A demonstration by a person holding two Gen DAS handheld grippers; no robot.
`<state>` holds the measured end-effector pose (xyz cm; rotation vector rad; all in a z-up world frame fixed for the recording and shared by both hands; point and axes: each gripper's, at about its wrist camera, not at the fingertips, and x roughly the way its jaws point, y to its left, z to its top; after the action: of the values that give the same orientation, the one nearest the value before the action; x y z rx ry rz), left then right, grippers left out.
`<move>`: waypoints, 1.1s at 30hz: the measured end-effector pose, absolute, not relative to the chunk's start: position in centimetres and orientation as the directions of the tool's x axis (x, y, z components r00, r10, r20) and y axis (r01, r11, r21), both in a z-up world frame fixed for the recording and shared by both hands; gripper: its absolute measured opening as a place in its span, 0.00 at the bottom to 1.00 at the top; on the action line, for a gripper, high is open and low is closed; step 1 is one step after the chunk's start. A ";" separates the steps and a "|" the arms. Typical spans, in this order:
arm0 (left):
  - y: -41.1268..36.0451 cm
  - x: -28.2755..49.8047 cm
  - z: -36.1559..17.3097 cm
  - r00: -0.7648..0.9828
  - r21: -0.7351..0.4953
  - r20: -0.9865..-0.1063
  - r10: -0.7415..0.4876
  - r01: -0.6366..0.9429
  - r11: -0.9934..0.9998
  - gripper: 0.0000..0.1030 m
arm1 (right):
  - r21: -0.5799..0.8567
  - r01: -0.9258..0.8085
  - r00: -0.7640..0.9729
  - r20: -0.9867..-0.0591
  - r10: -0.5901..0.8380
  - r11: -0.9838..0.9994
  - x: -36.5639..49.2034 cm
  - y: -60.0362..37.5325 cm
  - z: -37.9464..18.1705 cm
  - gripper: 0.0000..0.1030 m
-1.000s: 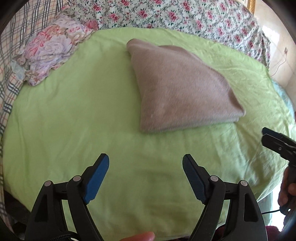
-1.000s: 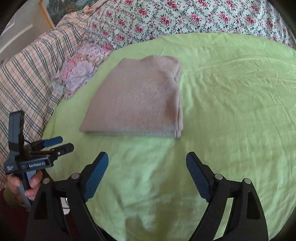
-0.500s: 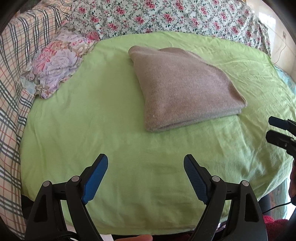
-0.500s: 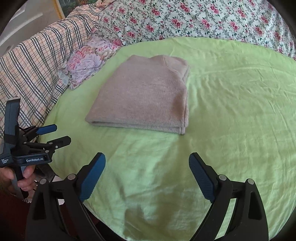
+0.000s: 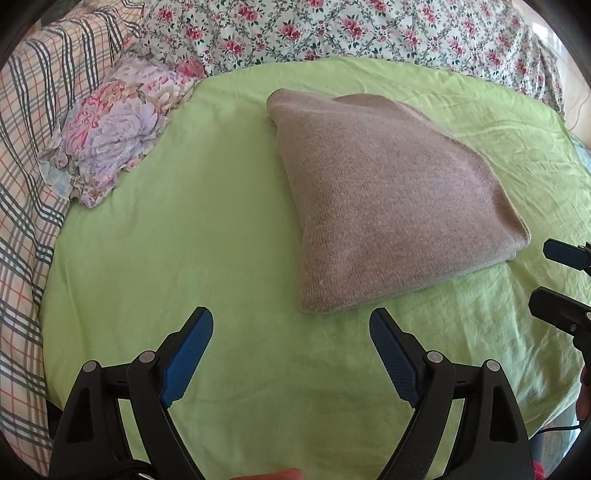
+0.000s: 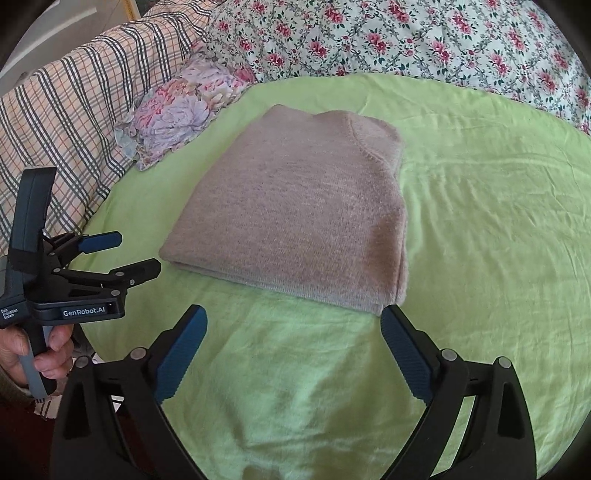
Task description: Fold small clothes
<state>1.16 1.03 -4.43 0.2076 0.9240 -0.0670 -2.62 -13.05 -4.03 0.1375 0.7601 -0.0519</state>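
Note:
A beige knitted garment (image 5: 384, 206) (image 6: 295, 218) lies folded into a flat packet on the green sheet (image 5: 184, 258) (image 6: 480, 258). My left gripper (image 5: 291, 343) hovers over bare sheet in front of the garment's near left corner, its jaws opening with nothing between them. My right gripper (image 6: 293, 343) hangs just short of the garment's near right corner, jaws also opening and empty. Each gripper shows in the other's view: the right one (image 5: 554, 280) at the right edge, the left one (image 6: 129, 254) at the left, held by a hand.
A crumpled pastel floral cloth (image 5: 110, 129) (image 6: 177, 110) lies at the sheet's far left edge. A plaid cover (image 5: 26, 147) (image 6: 66, 110) runs along the left, a rose-print cover (image 5: 332, 29) (image 6: 406, 37) across the back.
Both grippers have drawn back toward the near edge of the bed, so more of the plaid and floral covers shows. Their jaws stand a little wider than before. The garment has not moved.

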 end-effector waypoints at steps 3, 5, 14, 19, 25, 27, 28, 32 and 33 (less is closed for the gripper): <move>1.1 1.5 -4.2 0.602 0.149 -0.797 0.037 0.137 0.979 0.85 | 0.107 0.093 0.724 -0.690 0.006 0.990 -1.9 -13.1 -3.9 0.93; 1.0 1.7 -3.9 0.608 0.148 -0.793 0.041 0.127 0.981 0.85 | 0.104 0.090 0.724 -0.690 0.006 0.990 -1.4 -13.1 -3.7 0.93; 0.4 2.6 -2.4 0.641 0.141 -0.767 0.031 0.121 0.983 0.86 | 0.091 0.088 0.730 -0.684 -0.002 0.992 0.2 -13.4 -2.7 0.93; 0.4 3.1 -2.0 0.647 0.120 -0.762 0.014 0.120 0.985 0.88 | 0.101 0.090 0.740 -0.673 0.001 0.991 0.6 -14.2 -2.0 0.93; 1.3 5.4 -1.5 0.645 0.030 -0.762 -0.057 0.124 0.992 0.88 | 0.153 0.147 0.754 -0.657 -0.011 0.977 1.8 -17.2 -1.4 0.93; 1.8 6.8 -1.3 0.638 -0.037 -0.761 -0.117 0.137 0.990 0.88 | 0.206 0.177 0.764 -0.645 -0.002 0.962 2.7 -18.9 -1.1 0.93; 2.1 7.7 -1.3 0.630 -0.075 -0.761 -0.151 0.146 0.986 0.88 | 0.226 0.185 0.766 -0.643 0.004 0.956 3.1 -19.6 -1.0 0.93; 3.1 11.8 -2.2 0.587 -0.190 -0.775 -0.234 0.136 0.972 0.88 | 0.378 0.224 0.779 -0.624 0.068 0.898 5.6 -23.3 -1.6 0.93; 3.4 12.7 -2.5 0.577 -0.220 -0.775 -0.257 0.135 0.966 0.88 | 0.398 0.234 0.775 -0.627 0.077 0.887 6.4 -23.9 -1.9 0.90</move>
<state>12.71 3.37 -2.51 -0.1424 0.9287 -0.2304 6.43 -23.94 -1.87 0.4819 0.6858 -0.0884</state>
